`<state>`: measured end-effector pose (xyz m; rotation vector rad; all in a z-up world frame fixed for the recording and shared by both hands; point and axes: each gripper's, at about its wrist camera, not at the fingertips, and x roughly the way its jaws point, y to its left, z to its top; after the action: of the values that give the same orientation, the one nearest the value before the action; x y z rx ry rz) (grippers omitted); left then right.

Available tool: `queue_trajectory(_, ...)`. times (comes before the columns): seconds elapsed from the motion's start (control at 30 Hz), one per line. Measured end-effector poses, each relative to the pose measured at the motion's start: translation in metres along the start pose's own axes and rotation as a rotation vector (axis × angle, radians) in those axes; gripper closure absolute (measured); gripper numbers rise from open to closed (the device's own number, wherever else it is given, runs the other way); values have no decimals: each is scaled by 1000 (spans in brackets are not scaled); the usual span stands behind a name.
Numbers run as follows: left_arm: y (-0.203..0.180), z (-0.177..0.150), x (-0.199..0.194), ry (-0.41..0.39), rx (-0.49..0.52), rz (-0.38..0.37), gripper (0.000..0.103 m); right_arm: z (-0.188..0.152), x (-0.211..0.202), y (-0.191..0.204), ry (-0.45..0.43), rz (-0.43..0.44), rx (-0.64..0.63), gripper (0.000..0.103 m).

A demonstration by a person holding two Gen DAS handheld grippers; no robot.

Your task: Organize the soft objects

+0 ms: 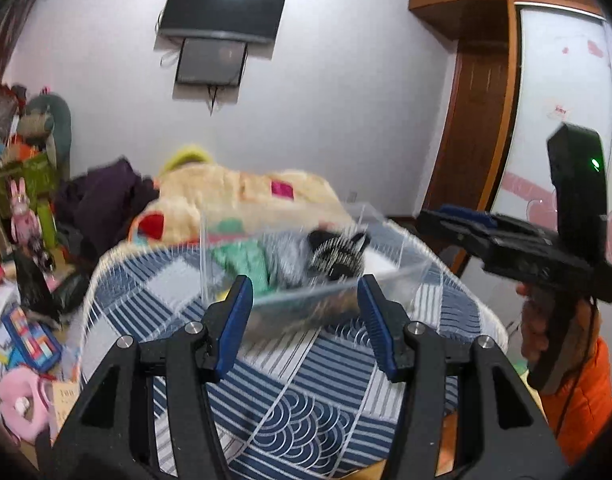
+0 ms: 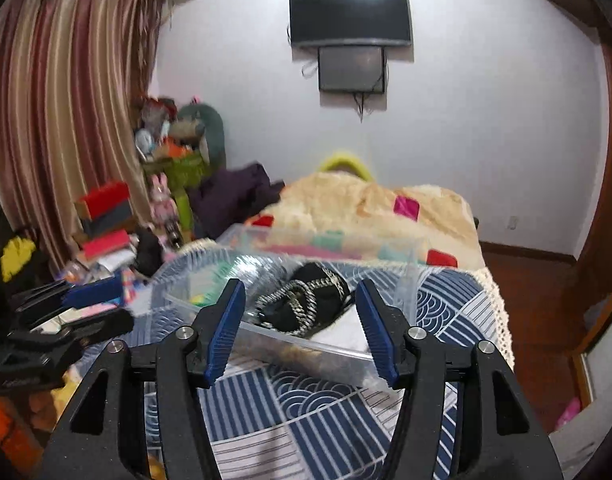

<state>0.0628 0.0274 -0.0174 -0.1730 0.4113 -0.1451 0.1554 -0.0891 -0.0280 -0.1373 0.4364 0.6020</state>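
Several soft things: a black-and-white patterned fabric bundle, a green knitted cloth and a grey striped cloth lie together inside the bin, all blurred.
Container: a clear rectangular plastic bin sits on the blue-and-white patterned bedspread, near the bed's foot end.
Bin's long axis: it runs roughly across both wrist views, tilted a little, its near wall facing the jaws.
Direction from jaws: the bin lies straight ahead of both grippers and just beyond their fingertips; neither touches it.
Left gripper: jaws wide apart, holding nothing, centred on the near wall with the green cloth slightly to its left.
Right gripper: jaws wide apart, empty, aimed almost directly at the black-and-white bundle.
Nearer arm: likely the right one for the black-and-white bundle and the left one for the green cloth; depth is hard to judge through the blur.
Coming move: probably a short forward reach over the near wall and down into the bin.
Beyond: a cream plush blanket with coloured squares covers the bed's far end.
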Motion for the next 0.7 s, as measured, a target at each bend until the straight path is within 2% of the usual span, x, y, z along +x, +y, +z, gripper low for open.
queue_trajectory(0.23,-21,21,-32,-99,44,13,33,1,-40,14,-105,7,-2,24)
queue_trajectory(0.27,-23,23,-35,-108,48,17,29,1,-44,15,-114,4,-1,18)
queue_trajectory(0.4,-28,23,-48,-142,59,37,10,1,-54,16,-152,-5,15,7)
queue_trajectory(0.43,-29,22,-51,-153,63,45,8,1,-55,17,-159,-10,19,2)
queue_trajectory(0.5,-31,21,-56,-170,72,57,4,0,-57,16,-182,-31,25,0)
queue_trajectory(0.7,-35,19,-62,-181,90,63,1,-4,-58,17,-190,-51,43,0)
